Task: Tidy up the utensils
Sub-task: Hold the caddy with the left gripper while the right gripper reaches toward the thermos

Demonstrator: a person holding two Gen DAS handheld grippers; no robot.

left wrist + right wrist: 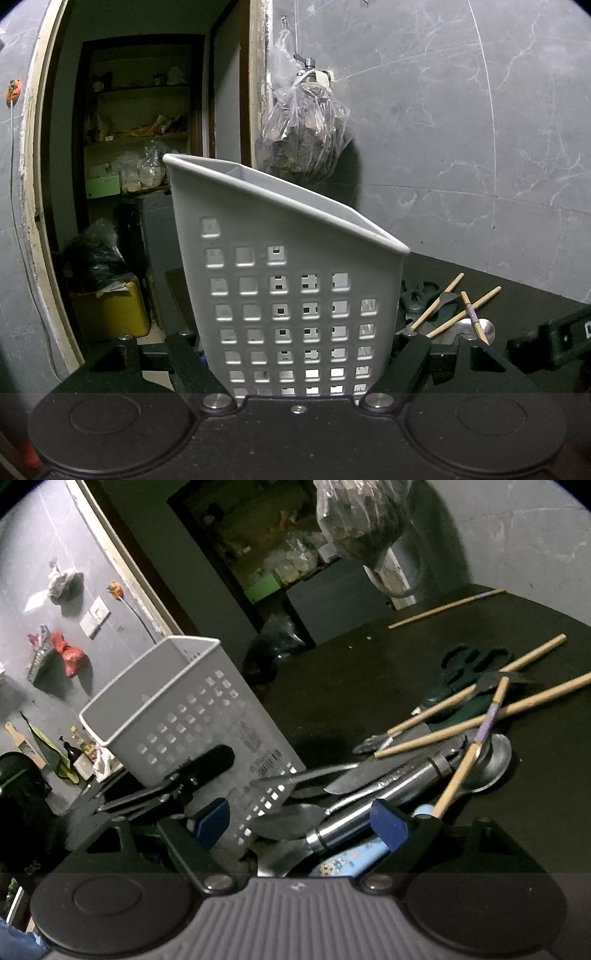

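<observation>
A grey perforated utensil holder (pixel 288 295) stands tilted on the dark table, empty as far as its open top shows. My left gripper (pixel 301 354) is shut on its lower part, one finger on each side. In the right wrist view the holder (pixel 177 709) is at the left with the left gripper's black fingers (pixel 199 768) on it. My right gripper (pixel 299 827) is low over a pile of utensils, its blue pads (pixel 389 829) wide apart. A steel handle (pixel 376 805), a spoon (pixel 291 819) and a knife (pixel 369 771) lie between them, not pressed.
Wooden-handled utensils (pixel 461 731), a large spoon (pixel 491 760) and green scissors (pixel 472 661) lie crossed on the table (pixel 351 672). A single chopstick (pixel 447 607) lies far back. A plastic bag (pixel 306 125) hangs on the wall; an open doorway (pixel 140 147) is behind the holder.
</observation>
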